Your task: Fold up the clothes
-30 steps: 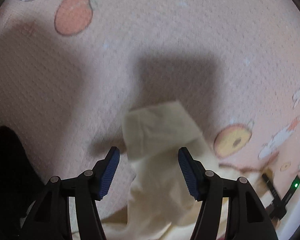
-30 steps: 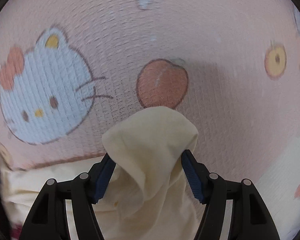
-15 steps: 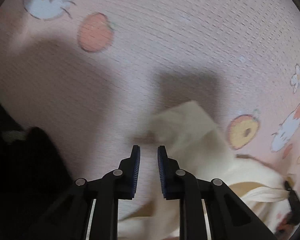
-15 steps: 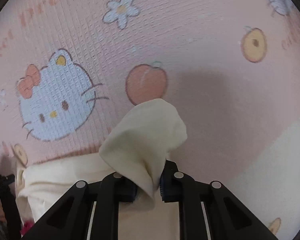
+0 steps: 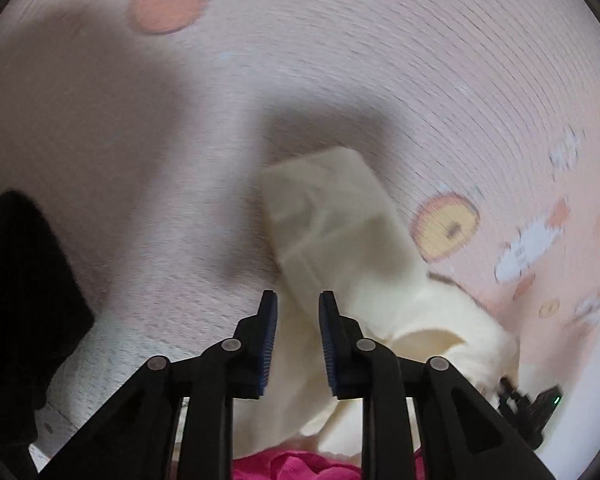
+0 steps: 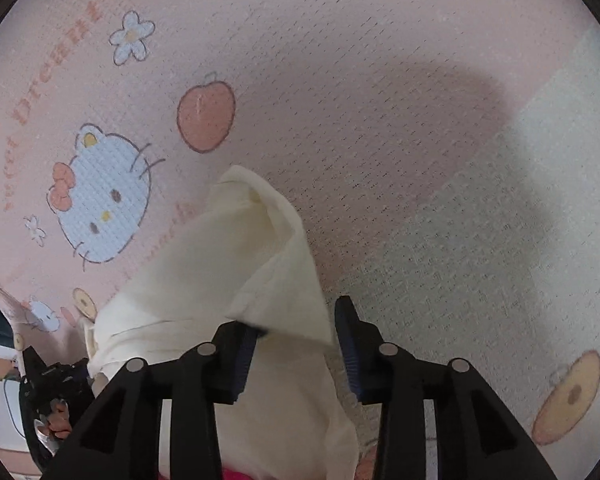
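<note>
The cream garment (image 5: pixel 340 240) lies bunched on the pink cartoon-print mat (image 5: pixel 380 60). The left tool (image 5: pixel 298 312) hovers over its folded end, jaws just eased slightly apart, cloth between them but not pinched. The right tool (image 6: pixel 300 320) has also just loosened; a cream flap (image 6: pixel 268 264) drapes over its left finger (image 6: pixel 240 344), unclamped. Pink cloth (image 5: pixel 292 464) peeks out at the near edge.

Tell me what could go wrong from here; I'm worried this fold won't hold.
The right gripper has just been opening, and the cream garment only drapes over one pad: its raised corner may flop back. The left gripper, also just opening, has cloth between its pads and might drag it away. The magenta cloth at the garment's edge could get caught.
</note>
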